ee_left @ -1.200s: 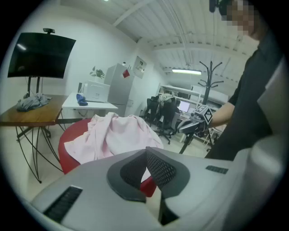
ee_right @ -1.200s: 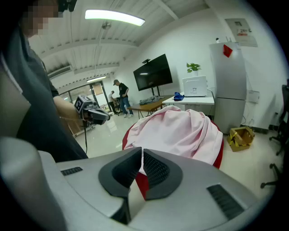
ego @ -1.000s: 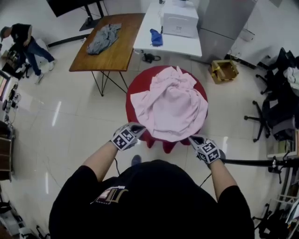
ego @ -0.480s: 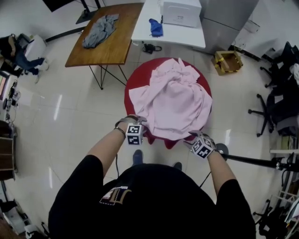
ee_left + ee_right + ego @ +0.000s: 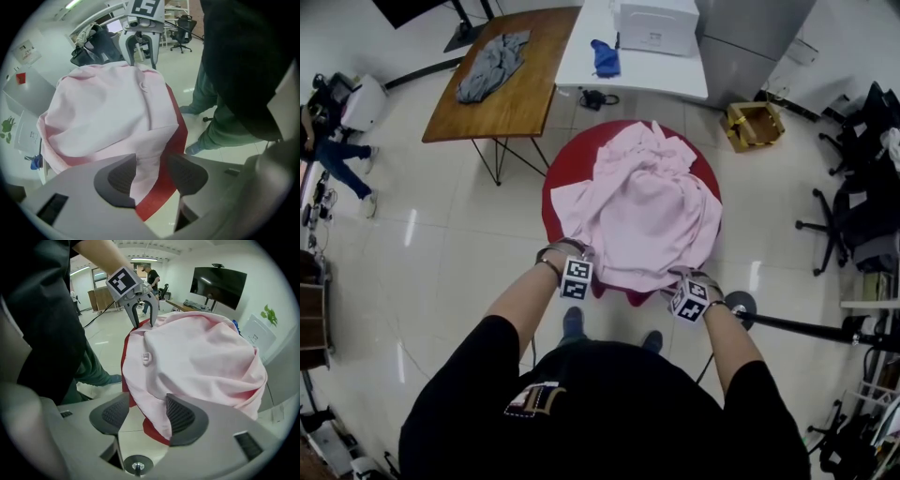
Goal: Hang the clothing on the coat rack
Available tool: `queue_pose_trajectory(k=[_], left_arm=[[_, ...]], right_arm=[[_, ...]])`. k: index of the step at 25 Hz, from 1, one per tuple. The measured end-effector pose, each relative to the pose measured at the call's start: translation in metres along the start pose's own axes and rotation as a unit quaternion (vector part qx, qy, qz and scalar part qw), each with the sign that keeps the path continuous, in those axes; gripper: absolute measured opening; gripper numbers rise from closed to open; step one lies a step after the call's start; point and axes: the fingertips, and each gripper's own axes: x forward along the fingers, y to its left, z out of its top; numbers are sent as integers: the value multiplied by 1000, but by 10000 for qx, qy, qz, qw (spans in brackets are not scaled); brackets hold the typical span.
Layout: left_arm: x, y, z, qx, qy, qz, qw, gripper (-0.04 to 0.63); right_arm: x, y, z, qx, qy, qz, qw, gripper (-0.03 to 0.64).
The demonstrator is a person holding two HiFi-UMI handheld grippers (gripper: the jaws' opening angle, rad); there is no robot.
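A pink garment (image 5: 639,211) lies crumpled over a round red stool (image 5: 567,169). My left gripper (image 5: 569,253) is at the stool's near left edge. In the left gripper view its jaws (image 5: 150,176) are opening, and the garment's hanging hem (image 5: 145,164) is loose between the pads, not pressed. My right gripper (image 5: 684,279) is at the near right edge. Its jaws (image 5: 145,416) are opening too, with the pink hem (image 5: 154,413) lying against the right pad. Each gripper shows in the other's view: the right gripper (image 5: 140,44) and the left gripper (image 5: 138,308).
A wooden table (image 5: 520,103) with a grey garment (image 5: 492,66) stands beyond the stool. Beside it is a white table (image 5: 652,80) with a blue cloth (image 5: 602,56) and a white box (image 5: 656,26). A black pole on a round base (image 5: 738,304) lies right of me. Office chairs (image 5: 853,211) are at the right.
Both grippers have drawn in towards each other along the stool's near edge and now sit at the garment's hem. The person at the far left has shifted.
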Motion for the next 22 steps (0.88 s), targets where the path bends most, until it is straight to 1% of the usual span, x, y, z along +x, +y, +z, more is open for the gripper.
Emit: queue_pose_trajectory(k=[1,3,5,6,7,8,9,10,12,15,17,20,22], left_arm=[[2,0,0,2,32,-76,10000,209],[3,1,-2,-5,106,-237,9997,209],[3,-2,-2,126,179,-418,9989,204],[3,-6,0,263,198,-505,9982,176],[3,-11,1,417,199,-558,9974,105],[3,-14,2,532,189,-568,9968,64],[3,-15,3,555,161,-556,9968,45],[2,-15,3,490,103,-538,9973,36],[-3,-11,4,268,-90,-476,9985,32],[-24,1,9,-87,-558,-176,9983,26],[-47,16,13,-372,-935,122,9949,26],[-88,40,21,-793,-1465,572,9844,25],[-119,57,28,-903,-1746,895,9764,25]], right_arm=[[-1,-2,3,-17,8,-5,10000,236],[2,-4,5,-16,5,24,10000,227],[3,-5,6,-12,18,76,10000,189],[1,-6,7,-11,17,94,10000,150],[0,-6,9,-11,5,106,9999,114],[0,-5,9,-20,-10,118,9999,76],[2,-4,6,-41,-10,132,9999,38],[5,-2,2,-77,4,139,9999,9],[3,-2,0,-130,-33,101,9999,8],[-17,-6,17,14,-454,12,9990,9],[-38,-14,30,239,-773,-99,9967,9],[-73,-25,38,687,-1219,-311,9897,9],[-103,-35,48,881,-1583,-518,9821,8]])
